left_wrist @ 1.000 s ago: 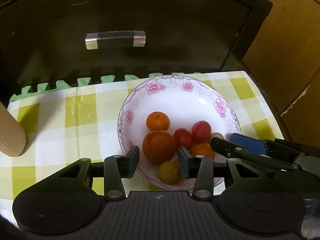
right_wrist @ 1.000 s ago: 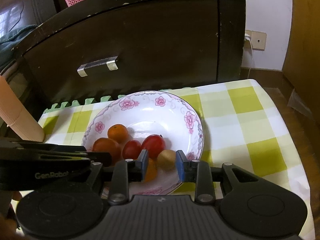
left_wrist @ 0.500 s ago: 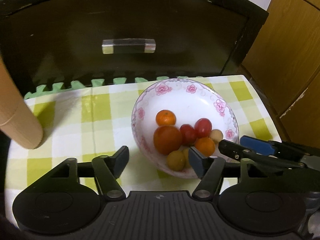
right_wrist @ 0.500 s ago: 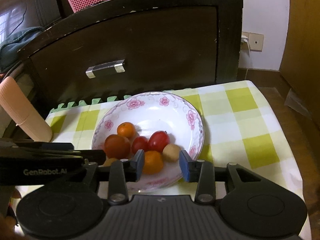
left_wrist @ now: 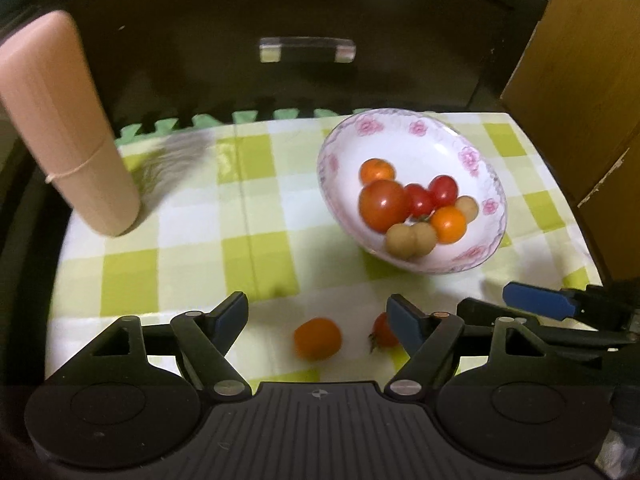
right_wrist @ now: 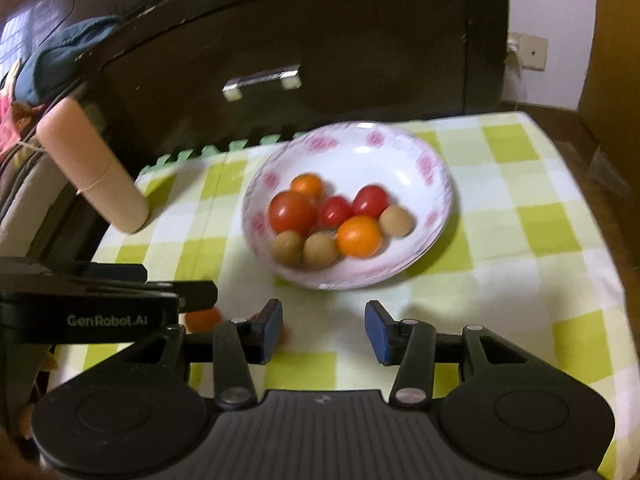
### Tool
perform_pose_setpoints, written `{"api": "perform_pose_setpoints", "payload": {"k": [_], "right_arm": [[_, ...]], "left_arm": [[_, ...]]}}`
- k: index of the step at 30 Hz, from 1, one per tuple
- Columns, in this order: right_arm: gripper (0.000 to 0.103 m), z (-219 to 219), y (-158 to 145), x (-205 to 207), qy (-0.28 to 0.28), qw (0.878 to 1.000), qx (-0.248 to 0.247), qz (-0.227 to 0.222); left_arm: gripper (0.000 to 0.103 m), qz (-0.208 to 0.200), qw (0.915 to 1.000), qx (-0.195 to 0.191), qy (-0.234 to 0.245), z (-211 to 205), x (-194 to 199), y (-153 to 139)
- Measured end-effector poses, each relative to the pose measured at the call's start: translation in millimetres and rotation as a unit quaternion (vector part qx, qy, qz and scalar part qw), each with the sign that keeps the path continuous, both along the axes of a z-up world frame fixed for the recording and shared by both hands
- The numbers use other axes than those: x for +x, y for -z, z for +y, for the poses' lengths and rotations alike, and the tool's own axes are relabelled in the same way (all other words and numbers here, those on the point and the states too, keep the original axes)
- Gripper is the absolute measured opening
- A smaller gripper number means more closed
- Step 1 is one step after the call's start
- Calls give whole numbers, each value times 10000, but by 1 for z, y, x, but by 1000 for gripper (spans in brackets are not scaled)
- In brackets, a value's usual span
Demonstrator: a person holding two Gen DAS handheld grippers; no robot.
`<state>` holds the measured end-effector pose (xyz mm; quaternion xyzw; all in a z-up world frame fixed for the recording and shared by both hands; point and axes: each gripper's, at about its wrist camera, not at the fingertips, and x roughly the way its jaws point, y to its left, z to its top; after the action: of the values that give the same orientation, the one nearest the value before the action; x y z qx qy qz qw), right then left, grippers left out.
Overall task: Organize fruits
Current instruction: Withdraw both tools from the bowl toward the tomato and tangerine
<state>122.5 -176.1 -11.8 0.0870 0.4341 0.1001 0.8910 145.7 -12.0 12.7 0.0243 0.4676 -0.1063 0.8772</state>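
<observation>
you had pulled both tools back from the bowl (left_wrist: 486,178) over the last second, and that changed what you could see. a second earlier the left tool (left_wrist: 316,312) sat low over the fruit in the bowl with its jaws fairly narrow; now it hung above the checked surface (left_wrist: 192,264) nearer you, jaws spread wide and holding nothing. the right tool (right_wrist: 324,330) had backed off the same way, also open and empty, with the bowl well ahead of it.

the retreat brought two loose pieces into view on the surface: an orange fruit (left_wrist: 317,338) lying between the left tool's fingers, and a small red tomato (left_wrist: 382,330) just beside the right-hand finger, partly hidden by it. neither was touching the bowl. in the right view they showed only as slivers behind the left tool's body.

the bowl itself held a large tomato (left_wrist: 381,205), two small red ones, two orange fruits and three tan ones, all bunched toward your side. the pink cylinder (left_wrist: 68,128) stood well off to the left.

i'd judge this meant the sorting wasn't finished: the two strays were next, and the orange one was already lined up for the left tool. both views were motion-blurred, so settle before you close.
</observation>
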Motion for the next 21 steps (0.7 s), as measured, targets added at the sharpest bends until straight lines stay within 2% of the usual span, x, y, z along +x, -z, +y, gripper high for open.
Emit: {"api": "perform_pose_setpoints", "payload": {"k": [3,10,21], "right_arm": [[44,4,3,0,-11,9998,125,131],[44,21,10,9,-60,9992,-55,379],[44,34,19,23,-112,9980,-36,627]], "left_arm": [[82,67,9999,-97,-76,9,-2,-1],[82,234,9995,0,-222,23,-4,8],[82,386,9980,-84,-486,38,1,12]]}}
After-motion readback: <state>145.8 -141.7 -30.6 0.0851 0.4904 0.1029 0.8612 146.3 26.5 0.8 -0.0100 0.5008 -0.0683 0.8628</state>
